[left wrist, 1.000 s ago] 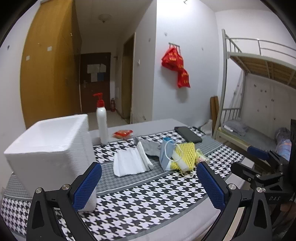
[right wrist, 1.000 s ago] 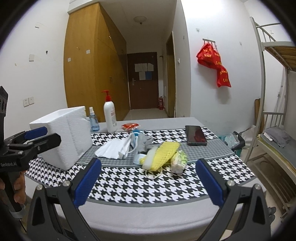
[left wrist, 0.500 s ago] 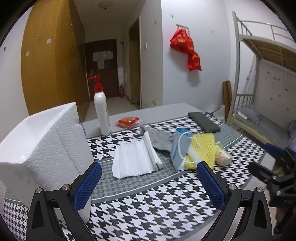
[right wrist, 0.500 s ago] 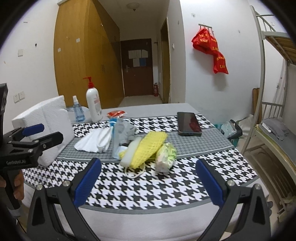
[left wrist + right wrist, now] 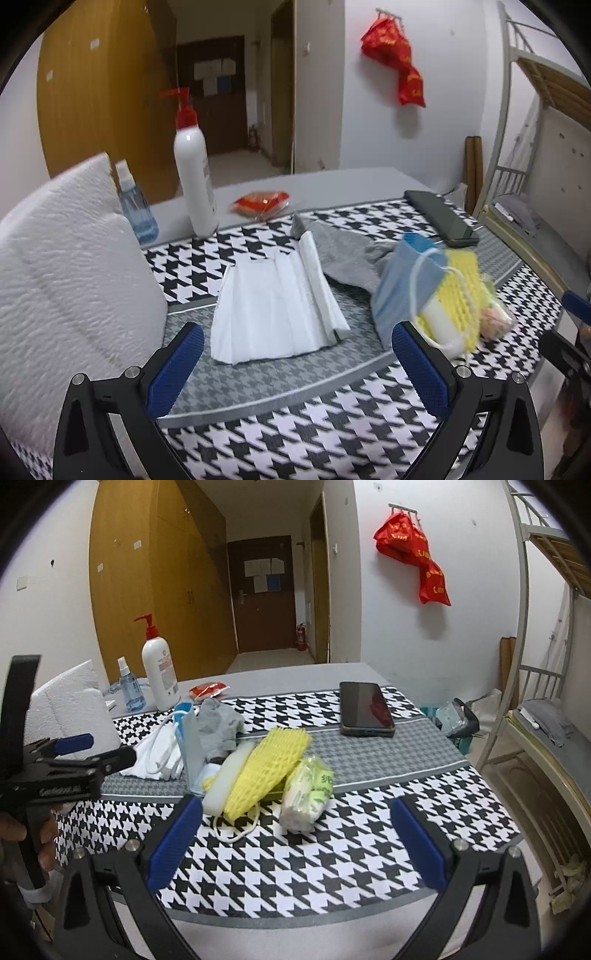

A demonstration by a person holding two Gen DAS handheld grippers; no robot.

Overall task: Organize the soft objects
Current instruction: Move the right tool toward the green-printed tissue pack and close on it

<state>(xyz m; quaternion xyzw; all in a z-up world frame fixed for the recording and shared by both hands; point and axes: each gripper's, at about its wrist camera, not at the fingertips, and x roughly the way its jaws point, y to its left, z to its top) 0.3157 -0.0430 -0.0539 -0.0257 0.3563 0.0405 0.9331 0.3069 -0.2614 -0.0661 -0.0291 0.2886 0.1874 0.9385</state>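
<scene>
Both grippers: left gripper [image 5: 297, 363], right gripper [image 5: 295, 840]. Black angular frames, blue ribbed finger pads [image 5: 176, 367], silver screws at pivots, white lettering on left frame side.

The left wrist view is taken low and close over the table's [image 5: 258, 435] near left part, facing the far wall, with the white foam box [image 5: 66, 280] close at its left. The right wrist view is set further right and further back — the whole cloth is seen. Shared by both: the pump bottle [image 5: 159, 672], the phone [image 5: 365, 709] and the yellow foam net [image 5: 460, 295].
</scene>
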